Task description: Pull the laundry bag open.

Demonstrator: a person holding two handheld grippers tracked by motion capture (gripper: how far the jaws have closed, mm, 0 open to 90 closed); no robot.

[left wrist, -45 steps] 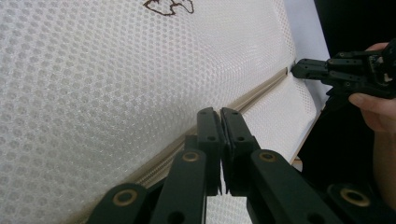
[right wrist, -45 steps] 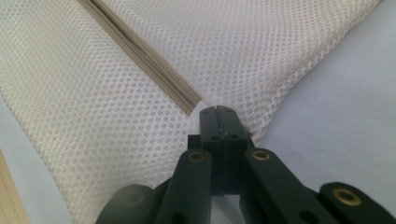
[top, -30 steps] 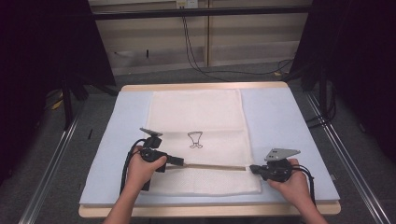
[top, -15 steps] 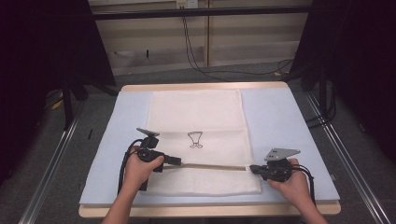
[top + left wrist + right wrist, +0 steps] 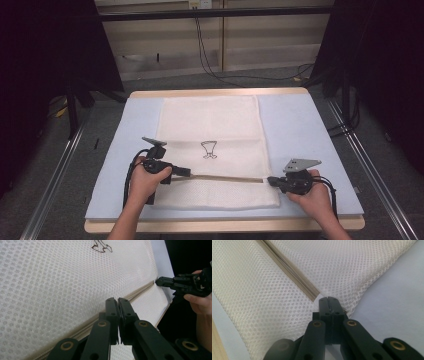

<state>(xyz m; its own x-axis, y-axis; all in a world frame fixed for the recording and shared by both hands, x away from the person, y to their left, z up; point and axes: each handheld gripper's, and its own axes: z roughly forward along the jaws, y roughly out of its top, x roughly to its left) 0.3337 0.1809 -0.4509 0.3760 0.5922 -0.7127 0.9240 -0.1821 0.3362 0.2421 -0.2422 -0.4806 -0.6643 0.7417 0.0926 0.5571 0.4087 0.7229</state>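
A white mesh bag (image 5: pixel 210 125) with a small black logo (image 5: pixel 209 149) lies flat on a blue mat (image 5: pixel 300 130). A tan zipper (image 5: pixel 225 177) runs across the bag near its front edge. My left gripper (image 5: pixel 186 172) is at the zipper's left part. Its jaws (image 5: pixel 117 300) are shut right on the zipper line (image 5: pixel 140 291), seemingly on the pull, which the pads hide. My right gripper (image 5: pixel 272 180) is shut at the zipper's right end (image 5: pixel 312 293). It (image 5: pixel 328 298) pinches the mesh edge (image 5: pixel 359 297), which bunches slightly. The right gripper (image 5: pixel 158 281) also faces me in the left gripper view.
The mat covers a wooden table (image 5: pixel 220 92) whose front edge lies just below both hands. Metal rails (image 5: pixel 365 155) run along both sides of the table. Black cables (image 5: pixel 210 60) hang by the back wall. Bare mat lies left and right of the bag.
My left gripper has shifted slightly to the left along the zipper. The right gripper has stayed where it was.
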